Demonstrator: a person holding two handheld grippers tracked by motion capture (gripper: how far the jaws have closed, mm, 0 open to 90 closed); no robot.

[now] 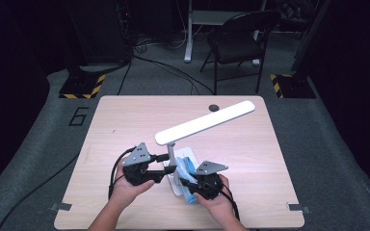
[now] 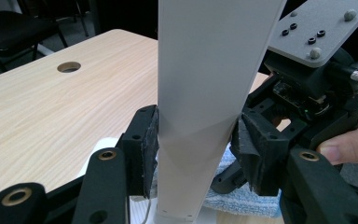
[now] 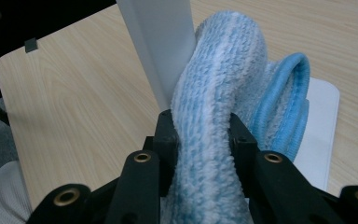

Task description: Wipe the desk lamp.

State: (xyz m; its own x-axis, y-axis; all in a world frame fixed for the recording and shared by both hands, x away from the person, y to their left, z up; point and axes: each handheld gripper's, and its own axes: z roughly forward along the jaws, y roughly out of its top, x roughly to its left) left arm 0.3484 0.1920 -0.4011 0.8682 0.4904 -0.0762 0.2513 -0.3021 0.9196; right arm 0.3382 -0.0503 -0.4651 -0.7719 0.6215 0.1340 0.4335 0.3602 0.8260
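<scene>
Item: desk lamp (image 1: pixel 204 121), white, standing on the table (image 1: pixel 125 120) at centre-near. Its upright post (image 2: pixel 205 93) runs vertically; the long head slants away toward 1 o'clock in the high view.

Item: my left gripper (image 1: pixel 160 172), at 9 o'clock of the post. Its jaws clamp the post from either side, pads pressed to the white faces, steadying it.

Item: my right gripper (image 1: pixel 185 185), at 5 o'clock of the post and the nearer one to the lamp's flat base (image 3: pixel 319 135). Its jaws are closed on the blue cloth (image 3: pixel 214 140), a thick fold bulging upward between them.

Relation governing the next move, as I judge it: the cloth's free end lies against the post, which rises at 12 o'clock in the right gripper view, so a wipe would travel along that vertical axis while my left keeps the lamp from tipping.
</scene>
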